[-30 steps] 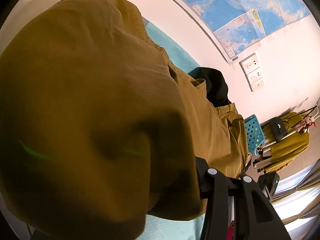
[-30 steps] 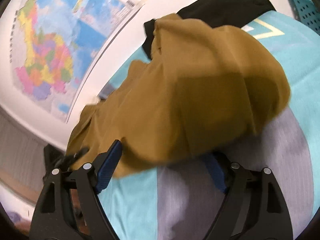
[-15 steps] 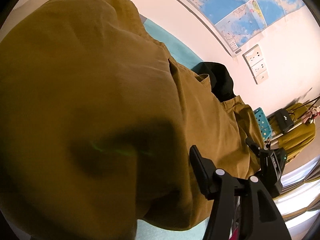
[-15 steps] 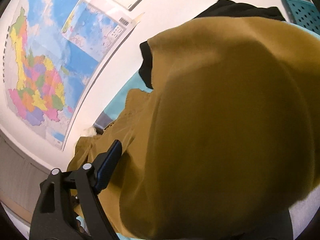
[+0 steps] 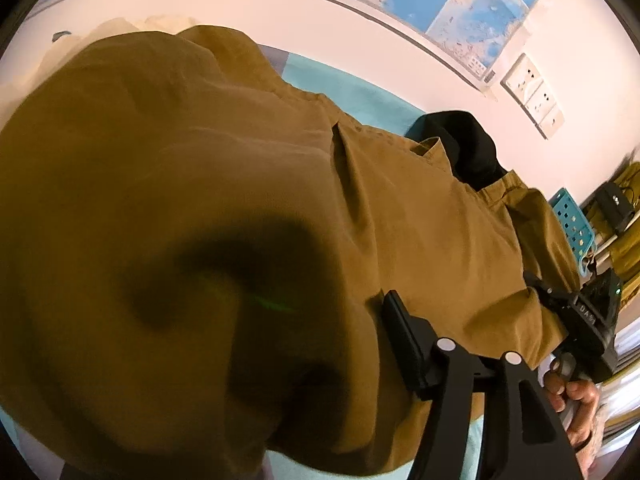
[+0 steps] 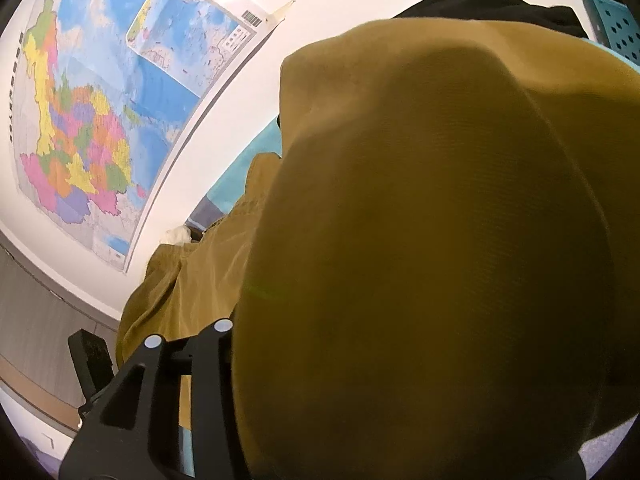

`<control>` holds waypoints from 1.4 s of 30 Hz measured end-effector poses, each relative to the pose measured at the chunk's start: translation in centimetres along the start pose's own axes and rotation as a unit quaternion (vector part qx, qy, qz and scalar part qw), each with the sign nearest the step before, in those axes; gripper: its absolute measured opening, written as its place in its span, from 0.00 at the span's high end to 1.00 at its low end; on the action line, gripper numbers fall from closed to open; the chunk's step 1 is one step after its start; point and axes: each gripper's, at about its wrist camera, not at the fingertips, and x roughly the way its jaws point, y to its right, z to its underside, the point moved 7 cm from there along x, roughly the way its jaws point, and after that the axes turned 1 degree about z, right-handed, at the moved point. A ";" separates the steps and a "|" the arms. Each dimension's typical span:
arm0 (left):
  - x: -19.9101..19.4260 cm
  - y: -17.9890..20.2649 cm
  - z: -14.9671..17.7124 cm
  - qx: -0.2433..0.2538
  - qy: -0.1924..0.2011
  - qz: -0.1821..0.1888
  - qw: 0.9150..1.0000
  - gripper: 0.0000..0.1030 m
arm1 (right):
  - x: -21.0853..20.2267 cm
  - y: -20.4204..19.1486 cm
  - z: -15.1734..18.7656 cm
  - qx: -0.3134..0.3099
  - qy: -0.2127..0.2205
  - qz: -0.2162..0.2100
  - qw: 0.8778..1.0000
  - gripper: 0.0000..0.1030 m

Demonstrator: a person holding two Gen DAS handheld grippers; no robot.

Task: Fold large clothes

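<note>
1. A large mustard-brown cotton garment (image 5: 208, 208) fills most of both wrist views, billowing close over each camera and stretching away across a turquoise bed sheet (image 5: 344, 88).
2. The left black two-finger gripper (image 5: 352, 364) shows only its right finger (image 5: 404, 340); the cloth drapes over the rest, so I cannot tell whether it is clenched or released.
3. The right black two-finger gripper (image 6: 320, 360) shows only its left finger base (image 6: 188, 360); the garment (image 6: 420, 240) buries the tips, so its grip cannot be told either.
4. In the left view the right gripper's body (image 5: 588, 320) sits at the garment's right end, held by a bare hand (image 5: 576, 404).
5. A black cloth heap (image 5: 464, 148) lies on the far side of the garment, touching it near the collar.
6. A coloured wall map (image 6: 92, 128) hangs on the white wall beyond the bed, with white wall sockets (image 5: 532, 96) to its right.
7. A turquoise perforated plastic basket (image 5: 572, 228) stands past the garment's right end.
</note>
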 end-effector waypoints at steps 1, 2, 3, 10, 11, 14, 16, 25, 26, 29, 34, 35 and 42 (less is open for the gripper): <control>0.0 0.1 0.0 0.004 0.003 0.001 1.000 0.35 | 0.1 -0.1 0.0 -0.002 0.000 0.001 1.000 0.54; 0.2 0.4 -0.1 0.010 0.004 0.001 1.000 0.30 | 0.1 -0.1 0.0 -0.003 0.000 0.001 1.000 0.54; 0.4 0.7 -0.1 0.016 0.004 0.003 1.000 0.28 | 0.1 -0.1 0.0 -0.002 0.001 0.000 1.000 0.54; 0.3 0.6 -0.1 0.022 0.011 -0.018 1.000 0.40 | 0.0 -0.4 0.1 -0.014 0.000 -0.002 1.000 0.61; 0.2 0.6 -0.1 0.021 0.010 -0.018 1.000 0.45 | -0.1 -0.5 0.1 -0.016 0.000 -0.002 1.000 0.64; -0.4 0.8 -0.2 0.029 0.011 -0.026 0.999 0.57 | -0.5 -0.7 0.0 -0.017 -0.005 -0.011 1.000 0.69; -1.0 1.2 -0.3 0.040 0.017 -0.034 0.998 0.67 | -1.1 -1.2 0.0 -0.023 -0.004 -0.020 1.000 0.72; -4.4 1.6 0.9 0.058 -0.010 0.020 0.998 0.66 | -5.8 -2.9 1.4 -0.032 0.003 -0.066 0.997 0.76; -4.2 1.2 1.0 0.049 -0.018 0.026 0.998 0.65 | -5.3 -2.4 1.9 -0.031 -0.011 -0.055 0.998 0.72; -2.2 -0.6 1.4 0.024 -0.049 0.029 0.998 0.53 | -3.5 -0.8 3.0 -0.020 -0.041 -0.018 0.999 0.54; -1.5 -0.8 1.5 0.011 -0.040 0.052 0.998 0.47 | -2.3 -0.4 3.0 -0.012 -0.036 -0.022 0.999 0.38; -1.4 -0.7 1.4 0.013 -0.036 0.055 0.998 0.43 | -2.1 -0.4 2.9 -0.012 -0.032 -0.020 0.999 0.38; 0.1 0.8 0.8 0.035 -0.017 0.014 0.999 0.53 | -0.7 -0.8 2.7 -0.027 -0.023 -0.014 0.999 0.54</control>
